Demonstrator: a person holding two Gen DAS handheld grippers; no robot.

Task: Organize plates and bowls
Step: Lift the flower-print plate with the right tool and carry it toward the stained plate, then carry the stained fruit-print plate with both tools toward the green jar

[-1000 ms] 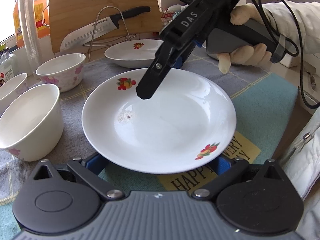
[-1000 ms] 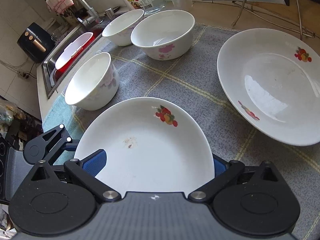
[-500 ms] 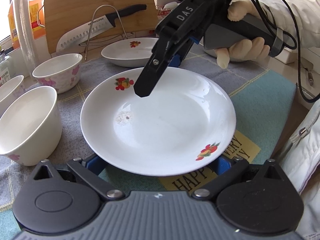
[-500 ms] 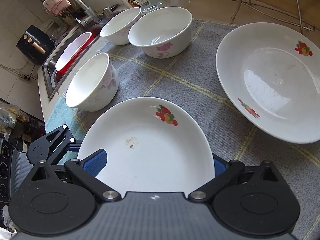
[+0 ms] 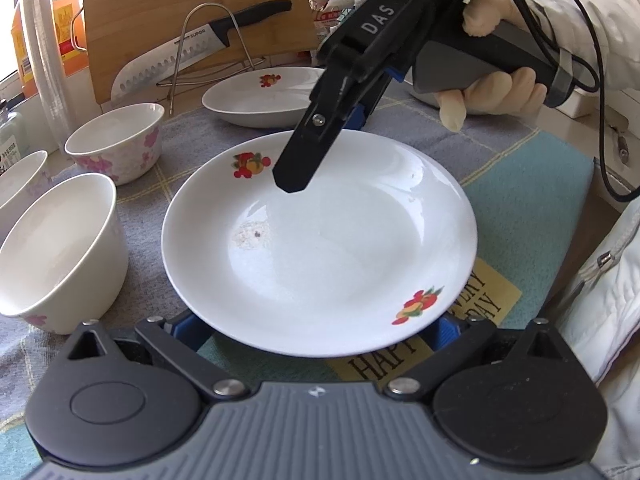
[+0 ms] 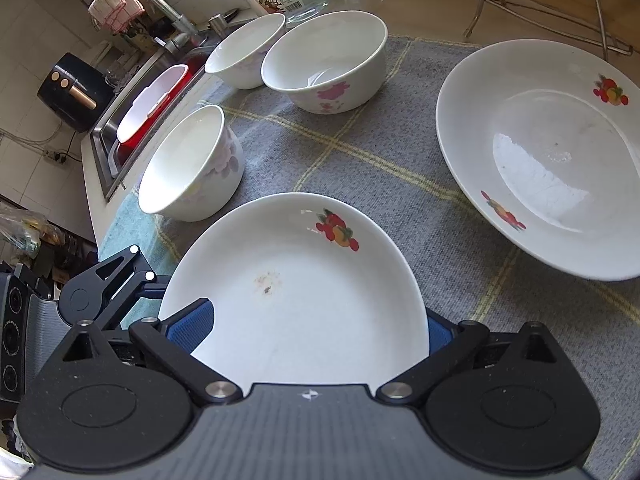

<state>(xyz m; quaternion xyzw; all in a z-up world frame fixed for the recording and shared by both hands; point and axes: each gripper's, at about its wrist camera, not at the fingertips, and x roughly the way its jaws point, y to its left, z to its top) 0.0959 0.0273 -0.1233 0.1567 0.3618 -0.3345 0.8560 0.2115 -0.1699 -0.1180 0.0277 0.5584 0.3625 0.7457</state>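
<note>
Change: plate (image 5: 320,248) and both grippers kept their places since the earlier frame.
Plate: round, glossy white, fruit decals; on grey woven cloth (image 6: 360,152).
Left gripper (image 5: 316,326): fingers apart, flanking plate's rim.
Right gripper (image 6: 316,320): likewise.
Bowls (image 6: 324,60): white, floral, beside.

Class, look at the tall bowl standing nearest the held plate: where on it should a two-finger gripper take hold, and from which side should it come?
Grip the tall bowl at its rim, one finger inside and one outside, coming from above. It stands upright and open, its wall looks too wide to span, and the plate crowds its near side.
</note>
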